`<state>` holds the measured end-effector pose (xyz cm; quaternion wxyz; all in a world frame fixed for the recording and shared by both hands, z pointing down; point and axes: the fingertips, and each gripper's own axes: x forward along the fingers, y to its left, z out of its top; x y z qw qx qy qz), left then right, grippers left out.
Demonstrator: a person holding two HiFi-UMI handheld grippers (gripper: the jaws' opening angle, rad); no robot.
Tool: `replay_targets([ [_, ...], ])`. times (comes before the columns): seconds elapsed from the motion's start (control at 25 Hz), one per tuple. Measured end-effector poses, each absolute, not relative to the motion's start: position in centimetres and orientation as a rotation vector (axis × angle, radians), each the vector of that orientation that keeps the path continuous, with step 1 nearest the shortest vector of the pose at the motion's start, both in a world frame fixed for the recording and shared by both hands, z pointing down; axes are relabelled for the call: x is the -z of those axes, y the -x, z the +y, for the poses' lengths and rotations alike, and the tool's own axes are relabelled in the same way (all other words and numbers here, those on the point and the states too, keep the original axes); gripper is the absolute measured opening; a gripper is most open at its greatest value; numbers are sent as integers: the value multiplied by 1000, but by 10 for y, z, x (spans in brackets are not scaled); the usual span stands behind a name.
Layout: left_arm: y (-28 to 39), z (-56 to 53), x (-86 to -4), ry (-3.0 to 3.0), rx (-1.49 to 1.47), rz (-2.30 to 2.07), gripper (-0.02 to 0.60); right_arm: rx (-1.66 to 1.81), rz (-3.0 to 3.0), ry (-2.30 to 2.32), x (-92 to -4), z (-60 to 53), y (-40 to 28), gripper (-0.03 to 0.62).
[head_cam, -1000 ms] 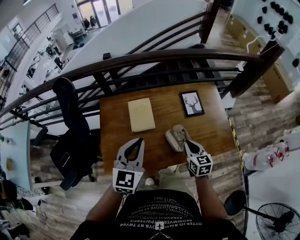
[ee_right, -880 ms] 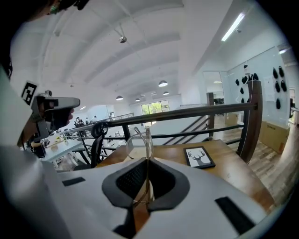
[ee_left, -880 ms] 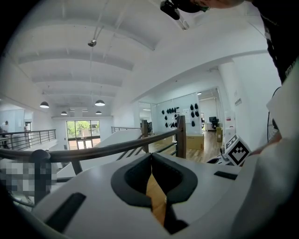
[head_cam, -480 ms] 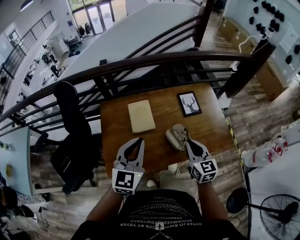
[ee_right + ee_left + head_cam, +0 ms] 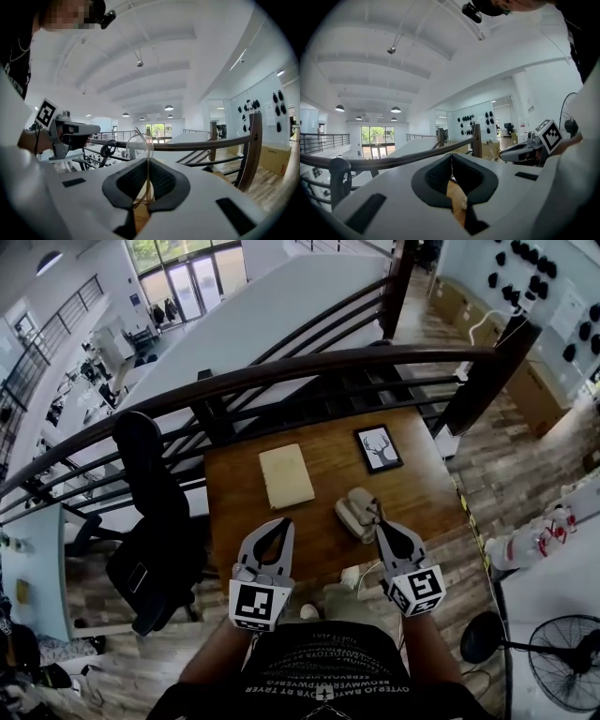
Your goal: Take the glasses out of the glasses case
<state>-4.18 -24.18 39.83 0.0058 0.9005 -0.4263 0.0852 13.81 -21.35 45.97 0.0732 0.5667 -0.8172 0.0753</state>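
Right gripper (image 5: pixel 149 165): fingers pinched on the glasses (image 5: pixel 139 146), held up above the counter (image 5: pixel 422 488).
Risk: thin rim grip, likely to pivot or slip out if swung.
Left gripper (image 5: pixel 451 159): fingers closed together, empty.
Glasses case (image 5: pixel 357 513): looks open, just ahead of right gripper.
Farther: tan book (image 5: pixel 286 476), deer picture (image 5: pixel 380 448); neither obstructs.
Railing (image 5: pixel 309 367): beyond counter's far edge, well clear.

The desk (image 5: pixel 246 507) is matt brown wood. The glasses (image 5: pixel 138 146) have clear, glossy lenses and a thin frame. The glasses case (image 5: pixel 355 514) looks pale and matt.
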Motion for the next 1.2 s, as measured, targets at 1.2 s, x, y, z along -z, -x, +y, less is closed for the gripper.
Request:
replay_targets([
  [1.2,11,-266,-415,-2800,-309,-1281,29,-102,-2582,-1697,-387,-220,-150,25],
])
